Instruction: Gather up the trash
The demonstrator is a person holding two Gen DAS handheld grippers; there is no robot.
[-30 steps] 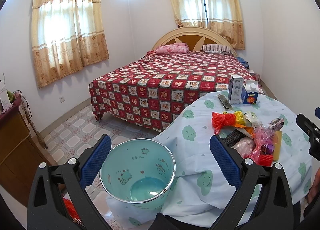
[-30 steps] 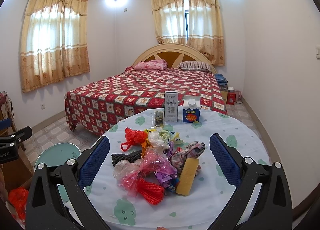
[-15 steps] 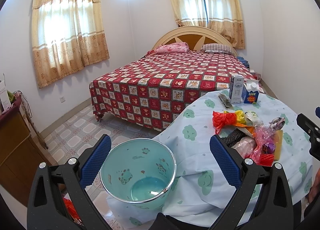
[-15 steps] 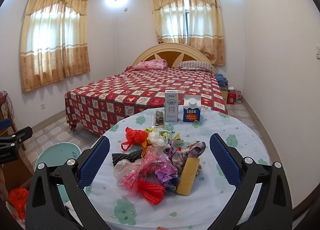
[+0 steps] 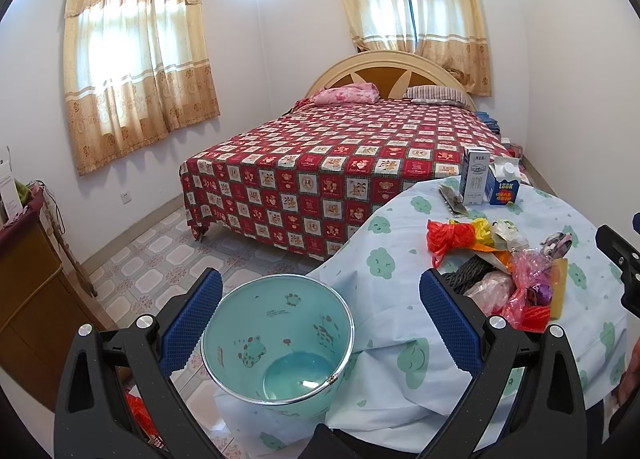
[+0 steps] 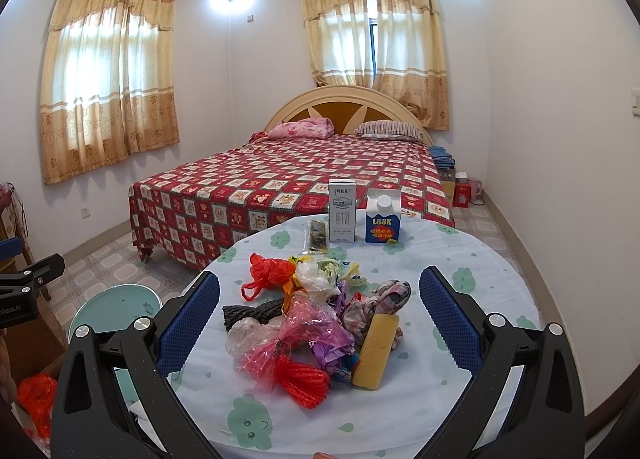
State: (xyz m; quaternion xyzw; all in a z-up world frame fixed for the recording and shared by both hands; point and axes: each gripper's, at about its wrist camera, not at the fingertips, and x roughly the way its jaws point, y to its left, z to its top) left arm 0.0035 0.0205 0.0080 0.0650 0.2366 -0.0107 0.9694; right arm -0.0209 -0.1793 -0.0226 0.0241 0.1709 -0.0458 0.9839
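A pile of trash (image 6: pixel 316 323) lies on the round table (image 6: pixel 472 283) with the pale blue cloth: plastic bags, a red net, a yellow sponge (image 6: pixel 376 351), a dark rope piece. The pile also shows in the left wrist view (image 5: pixel 508 271). A teal bin (image 5: pixel 280 343) stands on the floor left of the table; its inside looks empty. My left gripper (image 5: pixel 320 319) is open, above the bin. My right gripper (image 6: pixel 320 319) is open and empty, hovering over the near side of the pile.
Two cartons, a white one (image 6: pixel 342 215) and a blue one (image 6: pixel 383 221), stand at the table's far edge beside a dark wrapper (image 6: pixel 318 235). A bed (image 6: pixel 296 179) fills the room behind. A wooden cabinet (image 5: pixel 28 299) stands left. A red bag (image 6: pixel 36 395) lies on the floor.
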